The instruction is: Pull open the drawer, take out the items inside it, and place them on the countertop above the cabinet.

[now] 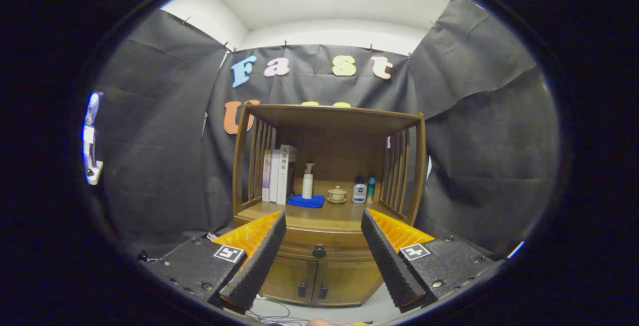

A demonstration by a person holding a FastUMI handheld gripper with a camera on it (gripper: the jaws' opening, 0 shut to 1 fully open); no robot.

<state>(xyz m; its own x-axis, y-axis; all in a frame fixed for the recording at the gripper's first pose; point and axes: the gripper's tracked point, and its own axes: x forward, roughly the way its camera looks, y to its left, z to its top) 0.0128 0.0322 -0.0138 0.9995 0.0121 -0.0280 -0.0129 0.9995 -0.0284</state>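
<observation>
Hand-held gripper (319,256) is hanging with its fingers spread wide and gripping nothing, lined up on the wooden cabinet (327,206) ahead. Sitting right between the fingertips, a little beyond them, is the drawer (319,243) with one dark round knob (319,251), and it is looking fully closed, so the pull is not yet begun. To do this well, I'd say the fingers are needing to travel straight in, centre on that knob, close either side of it, then draw back level so the drawer is not jamming. Below the drawer, two small doors (314,281) are showing, each with a dark handle. Beyond the fingers, on the desk (279,213) above the drawer, things are already standing: three or so books (278,175) on the left, one blue cloth (306,201), one white pump bottle (308,182), one small lidded cup (336,194), and two small bottles (363,190) to the right.
</observation>
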